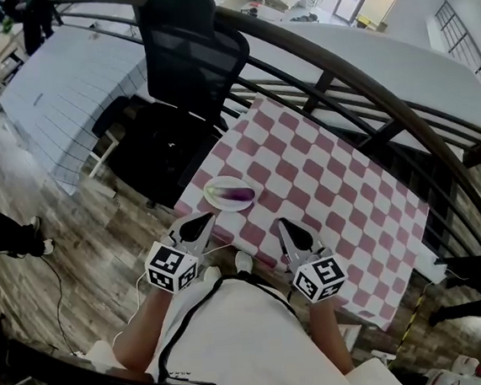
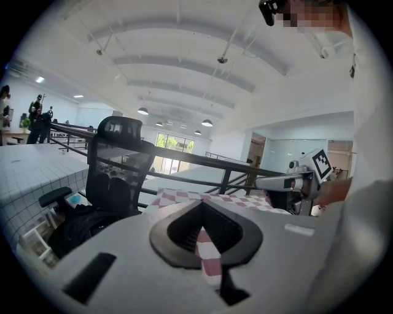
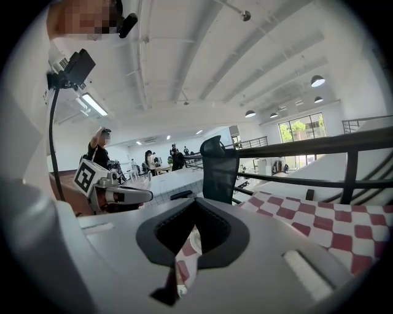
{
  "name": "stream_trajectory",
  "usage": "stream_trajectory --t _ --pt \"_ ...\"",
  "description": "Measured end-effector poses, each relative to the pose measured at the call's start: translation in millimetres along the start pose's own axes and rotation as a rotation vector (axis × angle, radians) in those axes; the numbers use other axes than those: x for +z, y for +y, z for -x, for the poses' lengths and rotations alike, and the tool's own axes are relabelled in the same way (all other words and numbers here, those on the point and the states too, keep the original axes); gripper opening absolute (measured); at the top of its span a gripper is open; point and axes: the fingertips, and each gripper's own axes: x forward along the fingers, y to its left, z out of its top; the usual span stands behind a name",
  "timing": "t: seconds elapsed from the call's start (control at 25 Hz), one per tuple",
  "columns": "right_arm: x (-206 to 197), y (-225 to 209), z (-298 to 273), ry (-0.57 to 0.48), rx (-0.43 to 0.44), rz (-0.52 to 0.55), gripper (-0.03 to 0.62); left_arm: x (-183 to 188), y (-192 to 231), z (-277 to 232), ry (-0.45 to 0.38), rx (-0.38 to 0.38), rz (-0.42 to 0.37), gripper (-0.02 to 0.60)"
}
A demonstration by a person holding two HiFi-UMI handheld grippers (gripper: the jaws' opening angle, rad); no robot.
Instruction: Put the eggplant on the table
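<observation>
White shirt point(image 1: 229, 341) cloth is closest, low in the head view. Just past it, the left gripper point(image 1: 208, 217) and the right gripper point(image 1: 282, 224) hang at the near edge of the table point(image 1: 331, 170), which has a red and white checked cloth. Both claws are pinched closed with nothing in them. A little farther on, the purple eggplant point(image 1: 238, 198) lies on a pale plate point(image 1: 214, 186) on the table, apart from both claws. Behind the table stands a black chair point(image 1: 184, 49), then a dark rail point(image 1: 338, 64).

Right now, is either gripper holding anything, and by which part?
Nothing is held. The left gripper and the right gripper are both shut and empty. The eggplant lies on its plate on the table.
</observation>
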Motion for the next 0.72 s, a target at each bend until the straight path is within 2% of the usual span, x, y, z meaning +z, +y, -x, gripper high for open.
stream_trajectory --t 0.72 --pt "7 -5 -25 0.006 0.030 0.020 0.005 3 17 -7 -0.002 0.024 0.008 0.006"
